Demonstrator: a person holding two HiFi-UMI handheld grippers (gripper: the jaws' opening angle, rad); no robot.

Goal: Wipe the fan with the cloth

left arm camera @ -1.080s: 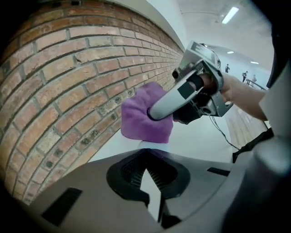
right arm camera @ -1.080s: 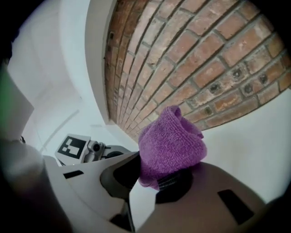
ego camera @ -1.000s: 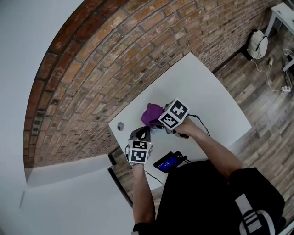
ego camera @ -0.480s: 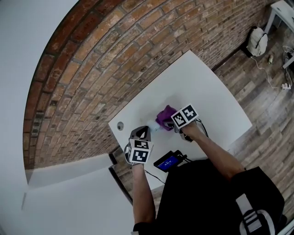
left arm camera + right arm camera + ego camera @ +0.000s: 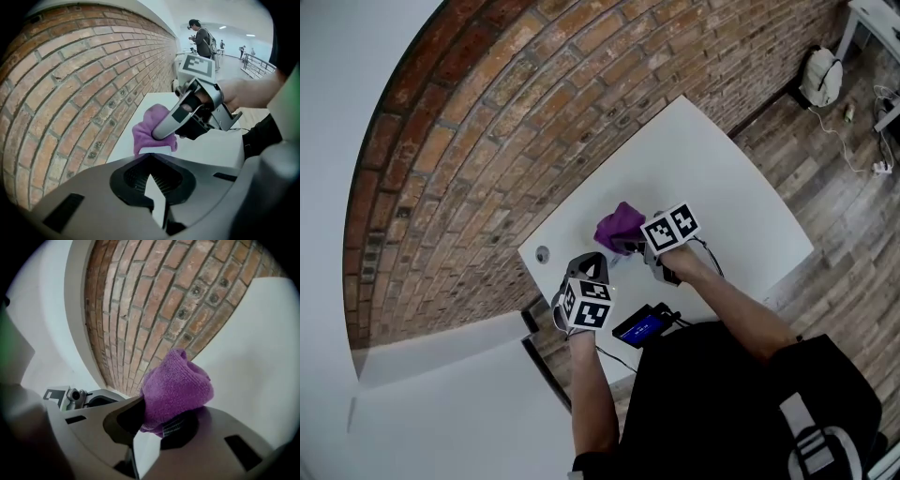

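Pinching purple cloth (image 5: 176,385), right gripper (image 5: 155,426) had its jaws clamped on cloth's lower fold. Bunched bulk stood up past tips, above white table (image 5: 262,357) and close to brick wall (image 5: 154,296). Left gripper (image 5: 152,183) sat just beside right one, nearer table's edge, jaws pressed together. Pale sliver (image 5: 153,194) showed between its pads — what it was, unclear. Cloth hung just ahead of left tips. Small black device with blue screen (image 5: 642,328) lay at table's near edge.
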